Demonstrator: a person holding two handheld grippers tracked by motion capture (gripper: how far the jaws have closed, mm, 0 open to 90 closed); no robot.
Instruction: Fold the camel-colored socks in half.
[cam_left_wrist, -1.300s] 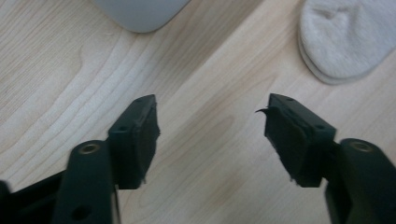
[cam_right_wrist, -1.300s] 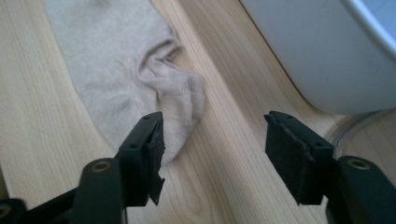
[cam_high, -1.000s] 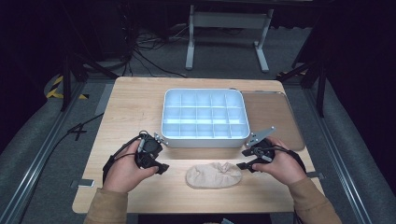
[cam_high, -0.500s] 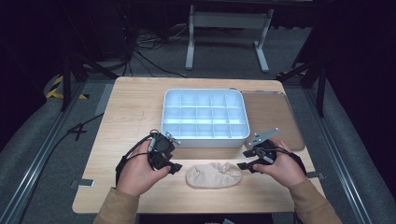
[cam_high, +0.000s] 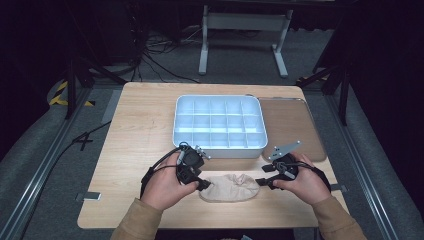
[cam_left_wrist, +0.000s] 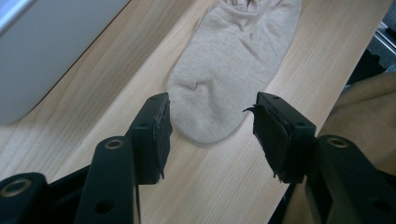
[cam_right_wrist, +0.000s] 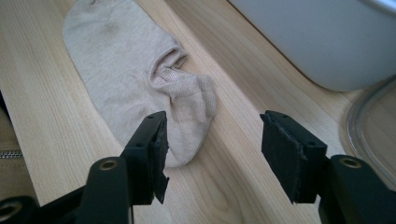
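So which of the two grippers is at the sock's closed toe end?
The left gripper: its open jaws flank the rounded toe of the sock. The right gripper is at the other end, where the cuff opening sits.

In the left gripper view the sock's (cam_left_wrist: 233, 70) far end runs off the top edge, and the tray (cam_left_wrist: 46, 51) is cut by the left and top edges. In the right gripper view the tray (cam_right_wrist: 322, 37) is cropped at top and right, the lid (cam_right_wrist: 373, 135) at the right edge. From above, the hands hide most of both grippers, and the worktop's (cam_high: 145, 135) near edge hides the forearms' lower parts
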